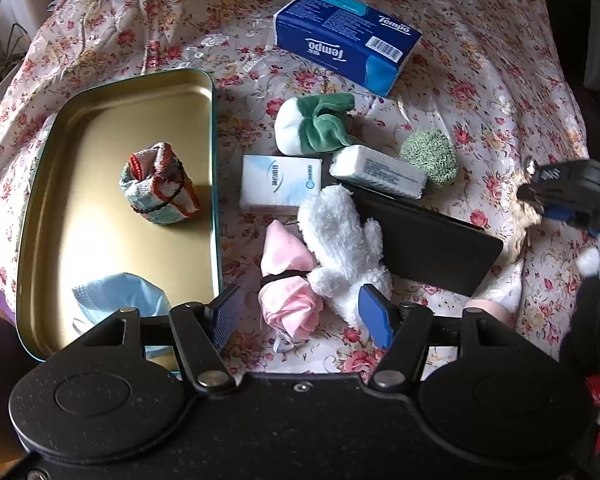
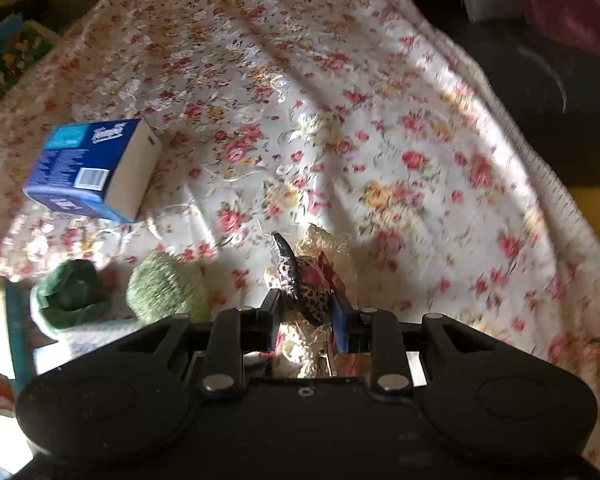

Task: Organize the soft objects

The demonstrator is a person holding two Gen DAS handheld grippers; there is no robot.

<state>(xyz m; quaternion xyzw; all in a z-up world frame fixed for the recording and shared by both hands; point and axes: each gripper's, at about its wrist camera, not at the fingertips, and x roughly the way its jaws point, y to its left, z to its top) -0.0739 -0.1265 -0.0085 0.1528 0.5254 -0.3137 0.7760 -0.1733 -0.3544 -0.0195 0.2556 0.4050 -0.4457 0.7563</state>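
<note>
My left gripper is open, its blue pads on either side of a pink cloth bundle tied with a black band, beside a white plush toy. A gold tin tray at the left holds a rolled striped cloth and a blue face mask. My right gripper is shut on a small beige plush with a leopard-print hat, held above the floral cloth; it shows at the right edge of the left wrist view. A green-white plush and a green knitted ball lie further back.
A blue Tempo tissue pack lies at the back on the floral bedspread. Two small tissue packs and a black flat case lie among the toys. The bed edge drops off at right.
</note>
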